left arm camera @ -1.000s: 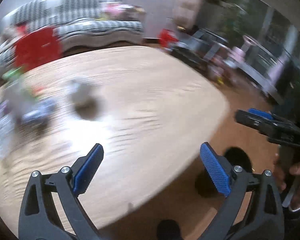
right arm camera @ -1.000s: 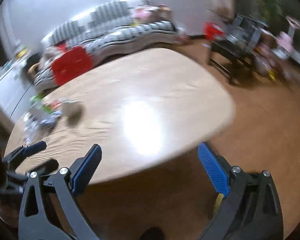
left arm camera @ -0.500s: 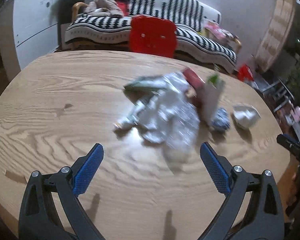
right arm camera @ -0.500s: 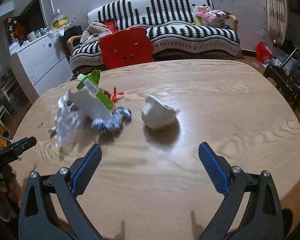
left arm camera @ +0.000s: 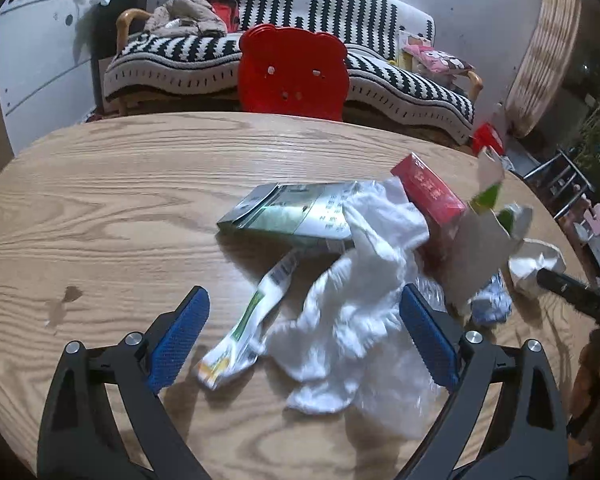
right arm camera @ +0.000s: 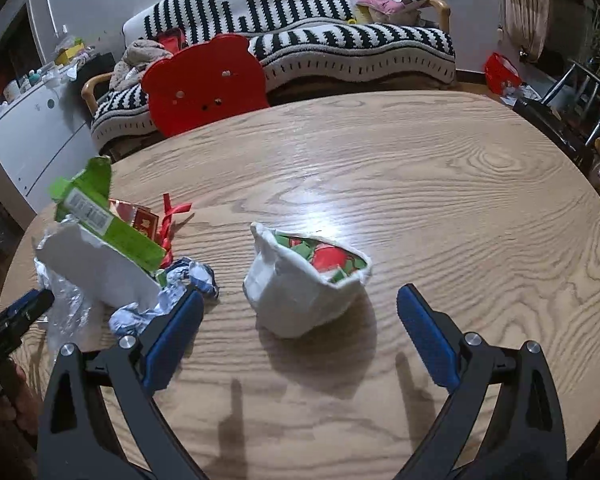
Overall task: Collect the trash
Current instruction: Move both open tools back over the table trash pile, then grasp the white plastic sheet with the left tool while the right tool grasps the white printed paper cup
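Note:
Trash lies on a wooden table (left arm camera: 140, 184). In the left wrist view my open, empty left gripper (left arm camera: 304, 336) hovers over a crumpled white tissue (left arm camera: 356, 300) and a flattened white wrapper (left arm camera: 252, 328). Behind them are a silver-green pouch (left arm camera: 292, 212), a red box (left arm camera: 432, 192) and a torn white carton (left arm camera: 484, 248). In the right wrist view my open, empty right gripper (right arm camera: 300, 324) faces a crushed white paper cup (right arm camera: 300, 284). The green-and-white carton (right arm camera: 100, 240) and blue-white foil (right arm camera: 172, 292) lie to its left.
A red bear-shaped chair back (left arm camera: 292, 72) stands at the table's far edge, with a striped sofa (left arm camera: 340, 52) behind. A white cabinet (left arm camera: 32, 64) is at the left. Black metal furniture (right arm camera: 572, 108) stands right of the table.
Both grippers swung from the table's bare right end to face the trash, then moved closer. The left now hangs over the tissue, the right close to the paper cup.

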Demonstrator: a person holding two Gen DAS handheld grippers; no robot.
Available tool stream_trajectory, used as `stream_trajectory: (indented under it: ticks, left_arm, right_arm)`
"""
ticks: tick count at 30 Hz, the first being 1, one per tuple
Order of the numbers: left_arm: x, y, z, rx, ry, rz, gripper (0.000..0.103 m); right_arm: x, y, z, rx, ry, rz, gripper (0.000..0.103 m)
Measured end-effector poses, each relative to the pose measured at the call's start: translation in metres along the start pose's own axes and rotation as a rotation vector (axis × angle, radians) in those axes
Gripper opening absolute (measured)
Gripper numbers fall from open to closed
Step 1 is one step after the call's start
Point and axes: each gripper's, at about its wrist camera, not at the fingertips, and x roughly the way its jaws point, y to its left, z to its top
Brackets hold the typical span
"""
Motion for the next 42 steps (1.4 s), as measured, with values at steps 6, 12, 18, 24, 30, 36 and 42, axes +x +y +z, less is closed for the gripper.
stream_trajectory:
  ticks: [6,12,18,24,30,36,42]
  left_arm:
    - [0.012,-0.008,-0.001,0.026,0.037,-0.031,0.041]
    - [-0.004,-0.01,0.0,0.02,0.015,-0.03,0.02]
    - [-0.038,-0.013,0.0,0.042,-0.025,0.001,0.02]
    - [-0.067,-0.034,-0.006,0.056,-0.031,0.018,0.02]
    - [-0.087,-0.077,-0.016,0.11,-0.04,-0.032,0.02]
    - [-0.092,-0.159,-0.036,0.225,-0.034,-0.15,0.02]
    - [-0.09,-0.277,-0.081,0.388,0.03,-0.336,0.02]
  right_arm:
    - [0.008,0.01,-0.002,-0.024,0.031,0.03,0.055]
    - [-0.013,0.009,-0.002,-0.028,-0.023,0.034,0.053]
    - [-0.048,0.003,0.0,-0.033,-0.076,0.035,0.053]
    - [-0.082,-0.009,-0.011,-0.081,-0.095,0.028,0.053]
    - [-0.121,-0.044,-0.034,-0.119,-0.119,-0.014,0.053]
    - [-0.165,-0.124,-0.07,-0.064,-0.136,-0.099,0.053]
    - [-0.212,-0.22,-0.108,0.053,-0.146,-0.228,0.053]
